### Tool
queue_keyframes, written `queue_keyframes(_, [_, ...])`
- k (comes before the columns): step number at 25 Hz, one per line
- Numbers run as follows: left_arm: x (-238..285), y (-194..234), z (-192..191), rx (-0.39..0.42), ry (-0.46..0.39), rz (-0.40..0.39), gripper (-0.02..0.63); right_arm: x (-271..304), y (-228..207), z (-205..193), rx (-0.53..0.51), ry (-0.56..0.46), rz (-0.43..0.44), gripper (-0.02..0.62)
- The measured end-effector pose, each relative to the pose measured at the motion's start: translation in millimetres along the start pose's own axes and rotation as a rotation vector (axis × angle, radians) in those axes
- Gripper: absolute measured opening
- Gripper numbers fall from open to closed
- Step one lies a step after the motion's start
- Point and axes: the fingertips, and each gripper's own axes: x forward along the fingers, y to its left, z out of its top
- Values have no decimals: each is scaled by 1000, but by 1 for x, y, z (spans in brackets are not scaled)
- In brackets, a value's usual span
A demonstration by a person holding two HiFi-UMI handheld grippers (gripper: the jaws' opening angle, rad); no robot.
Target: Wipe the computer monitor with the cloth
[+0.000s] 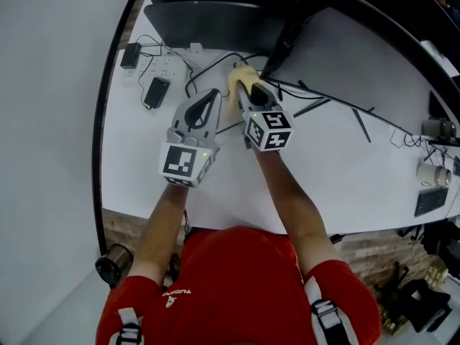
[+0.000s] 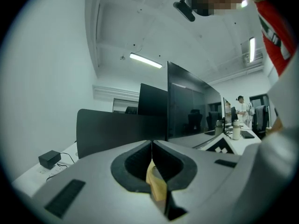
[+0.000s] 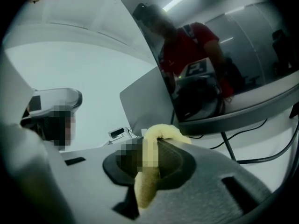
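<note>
The dark monitor [image 1: 215,20] stands at the back of the white desk [image 1: 323,185]; its screen fills the upper right of the right gripper view [image 3: 224,55] and mirrors a person in red. My right gripper [image 1: 244,85] is shut on the yellow cloth [image 1: 241,76] just in front of the monitor's base; the cloth [image 3: 161,132] bulges over the jaw tips [image 3: 156,141]. My left gripper [image 1: 213,93] sits close to the left of it, shut, apart from the cloth. Its jaws meet in a line [image 2: 152,143], with a yellowish strip [image 2: 156,181] in the gap behind them.
A white power strip with black adapters [image 1: 156,85] lies at the back left, and black cables [image 1: 323,100] run across the desk to the right. A mug [image 1: 433,175] stands at the far right edge. More monitors and standing people [image 2: 241,108] show in the background.
</note>
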Motion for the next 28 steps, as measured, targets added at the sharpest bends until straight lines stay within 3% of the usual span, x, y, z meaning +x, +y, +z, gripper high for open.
queue_keyframes(13, [-5,-4,-5,-11,-6,-18,11,-9,1,29,-10,-82,-48,57])
queue_keyframes(28, [-17,-20,19,18,-62,-29,11,-34,30,113,-47,-173,-19,57])
